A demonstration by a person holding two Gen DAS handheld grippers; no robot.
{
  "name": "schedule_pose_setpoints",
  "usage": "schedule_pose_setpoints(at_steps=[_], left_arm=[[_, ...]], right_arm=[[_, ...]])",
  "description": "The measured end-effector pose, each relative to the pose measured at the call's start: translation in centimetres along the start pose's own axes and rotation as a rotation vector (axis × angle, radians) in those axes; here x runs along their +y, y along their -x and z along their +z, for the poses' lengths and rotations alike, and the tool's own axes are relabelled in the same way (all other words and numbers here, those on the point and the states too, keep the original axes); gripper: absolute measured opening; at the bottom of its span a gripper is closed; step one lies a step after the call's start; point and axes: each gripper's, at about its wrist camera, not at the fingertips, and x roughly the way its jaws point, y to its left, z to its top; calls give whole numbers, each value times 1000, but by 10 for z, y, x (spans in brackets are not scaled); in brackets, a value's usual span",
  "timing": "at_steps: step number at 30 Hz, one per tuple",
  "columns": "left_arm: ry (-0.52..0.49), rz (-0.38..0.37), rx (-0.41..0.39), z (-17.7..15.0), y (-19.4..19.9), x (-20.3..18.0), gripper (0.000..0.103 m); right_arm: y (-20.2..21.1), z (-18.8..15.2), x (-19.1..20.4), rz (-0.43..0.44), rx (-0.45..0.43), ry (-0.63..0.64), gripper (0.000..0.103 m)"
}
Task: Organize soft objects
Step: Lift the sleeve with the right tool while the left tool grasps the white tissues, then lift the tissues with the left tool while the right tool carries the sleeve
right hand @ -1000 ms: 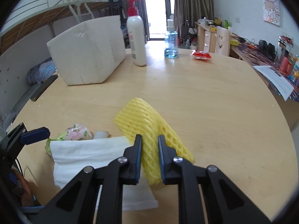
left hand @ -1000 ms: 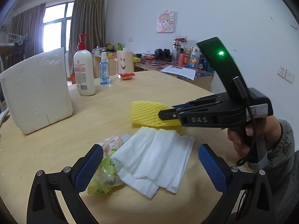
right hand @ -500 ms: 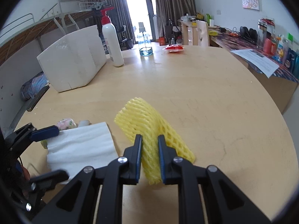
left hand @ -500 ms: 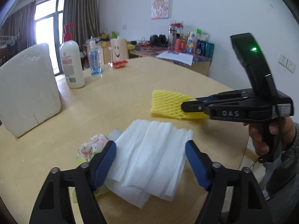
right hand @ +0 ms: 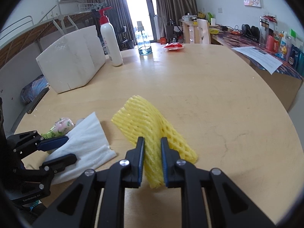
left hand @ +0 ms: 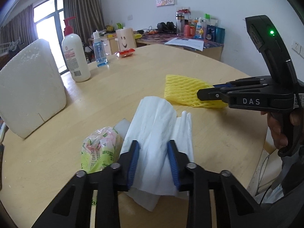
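A folded white tissue (left hand: 157, 117) lies near the front of the round wooden table (left hand: 133, 79). My left gripper (left hand: 153, 146) is closing on it; the blue pads press its sides and the middle bulges up between them. The right wrist view shows this left gripper (right hand: 69, 148) and the tissue (right hand: 87, 133) low on the left. My right gripper (right hand: 153, 142) is shut on a yellow foam net (right hand: 140, 117), which is tilted, its far end over the table. In the left wrist view that right gripper (left hand: 199, 95) grips the net (left hand: 182, 93) from the right.
A green flowered tissue pack (left hand: 100, 148) lies against the tissue's left side. A white foam box (left hand: 32, 87) stands at the left. Behind it are a lotion pump bottle (left hand: 76, 57), a blue bottle (left hand: 99, 51) and a red packet (left hand: 126, 52). A hand (left hand: 279, 131) holds the right gripper.
My left gripper's jaws went from wide open around the tissue to squeezing it, so the tissue bunched up. The right gripper kept its hold on the yellow net and shifted slightly.
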Motion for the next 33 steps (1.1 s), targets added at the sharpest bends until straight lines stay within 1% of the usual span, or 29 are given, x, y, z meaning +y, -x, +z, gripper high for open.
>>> schedule_pose_setpoints(at_steps=[2, 4, 8, 12, 15, 17, 22, 28, 29, 31, 32, 33], left_arm=[[-6, -5, -9, 1, 3, -1, 16], [-10, -7, -19, 1, 5, -2, 13], [-2, -17, -27, 0, 9, 0, 6], [5, -28, -44, 0, 16, 1, 5], [26, -40, -62, 1, 23, 6, 5], [41, -49, -74, 1, 28, 10, 5], [51, -69, -102, 1, 39, 15, 5], [72, -78, -116, -2, 46, 20, 5], [80, -77, -119, -2, 47, 21, 5], [92, -74, -125, -3, 49, 25, 5], [95, -73, -128, -4, 50, 26, 5], [97, -75, -132, -4, 51, 26, 5]], right_arm=[[0, 0, 1, -6, 1, 6, 26], [0, 1, 1, -11, -1, 17, 37], [-1, 1, 2, -21, -1, 31, 42], [-3, 2, 4, -35, 5, 55, 49], [-4, 2, 7, -73, 10, 81, 54], [-5, 2, 6, -99, 13, 89, 54], [-8, 3, 8, -123, 25, 105, 54], [-13, 3, 14, -179, 49, 137, 54], [-13, 3, 14, -182, 50, 135, 52], [-11, 4, 12, -204, 48, 127, 32], [-10, 4, 10, -204, 45, 116, 29], [-8, 4, 5, -185, 41, 97, 26]])
